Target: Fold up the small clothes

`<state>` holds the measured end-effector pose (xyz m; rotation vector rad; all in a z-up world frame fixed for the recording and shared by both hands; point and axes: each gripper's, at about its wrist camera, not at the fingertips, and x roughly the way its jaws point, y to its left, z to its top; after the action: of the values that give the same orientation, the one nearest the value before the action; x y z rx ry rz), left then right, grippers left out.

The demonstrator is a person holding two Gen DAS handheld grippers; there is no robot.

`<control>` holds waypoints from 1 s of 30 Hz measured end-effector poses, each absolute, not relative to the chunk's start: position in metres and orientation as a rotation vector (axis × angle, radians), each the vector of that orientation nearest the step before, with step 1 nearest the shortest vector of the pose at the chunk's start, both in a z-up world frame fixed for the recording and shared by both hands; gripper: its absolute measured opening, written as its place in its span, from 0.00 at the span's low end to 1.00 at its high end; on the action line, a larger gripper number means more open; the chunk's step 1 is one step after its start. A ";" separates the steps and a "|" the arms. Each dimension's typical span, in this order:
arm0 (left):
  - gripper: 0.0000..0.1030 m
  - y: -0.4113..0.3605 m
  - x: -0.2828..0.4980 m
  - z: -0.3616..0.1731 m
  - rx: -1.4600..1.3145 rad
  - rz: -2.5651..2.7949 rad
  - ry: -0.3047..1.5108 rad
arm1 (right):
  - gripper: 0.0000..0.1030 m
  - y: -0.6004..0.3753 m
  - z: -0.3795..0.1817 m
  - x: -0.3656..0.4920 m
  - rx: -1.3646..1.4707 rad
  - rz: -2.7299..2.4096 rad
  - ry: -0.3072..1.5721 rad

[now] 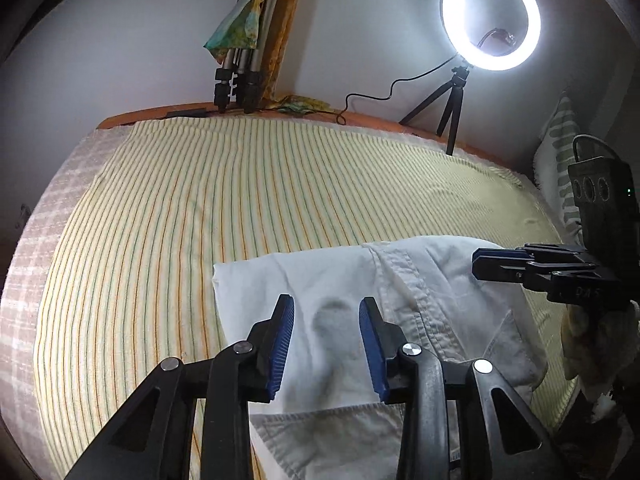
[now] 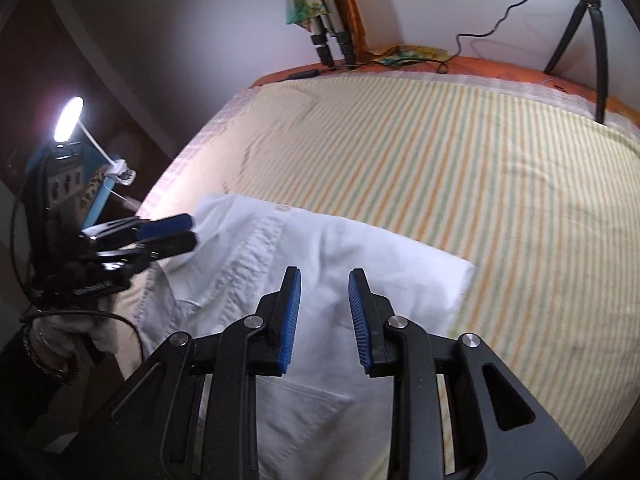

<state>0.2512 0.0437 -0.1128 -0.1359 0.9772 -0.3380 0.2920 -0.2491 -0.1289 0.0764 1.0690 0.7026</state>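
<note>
A small white garment with seams and a pocket lies partly folded on a striped bed sheet. It also shows in the right wrist view. My left gripper hovers open just above the cloth, nothing between its blue pads. My right gripper is open above the garment's middle, empty. In the left wrist view the right gripper comes in from the right over the garment's far edge. In the right wrist view the left gripper is at the garment's left corner.
A lit ring light on a small tripod stands at the bed's far edge, its cable trailing left. Folded tripod legs with a colourful cloth lean on the wall. A striped pillow lies at the right.
</note>
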 end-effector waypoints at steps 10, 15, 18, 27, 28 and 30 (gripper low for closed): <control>0.33 0.047 0.254 -0.137 -0.141 -0.320 1.038 | 0.26 -0.270 -0.152 0.312 0.140 0.592 1.124; 0.33 0.052 0.250 -0.133 -0.141 -0.304 1.037 | 0.26 -0.295 -0.149 0.312 0.140 0.466 1.134; 0.33 0.060 0.243 -0.127 -0.160 -0.287 1.017 | 0.26 -0.310 -0.139 0.305 0.189 0.469 1.115; 0.52 0.081 0.208 -0.097 -0.202 -0.228 0.951 | 0.56 -0.323 -0.109 0.261 0.225 0.528 1.056; 0.58 0.081 0.203 -0.094 -0.201 -0.221 0.942 | 0.56 -0.324 -0.107 0.255 0.231 0.533 1.057; 0.63 0.081 0.193 -0.086 -0.212 -0.213 0.921 | 0.56 -0.326 -0.106 0.244 0.236 0.531 1.055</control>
<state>0.1928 0.0813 -0.0855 -0.2121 0.9209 -0.2133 0.2445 -0.3259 -0.1057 0.2363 1.0549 0.5312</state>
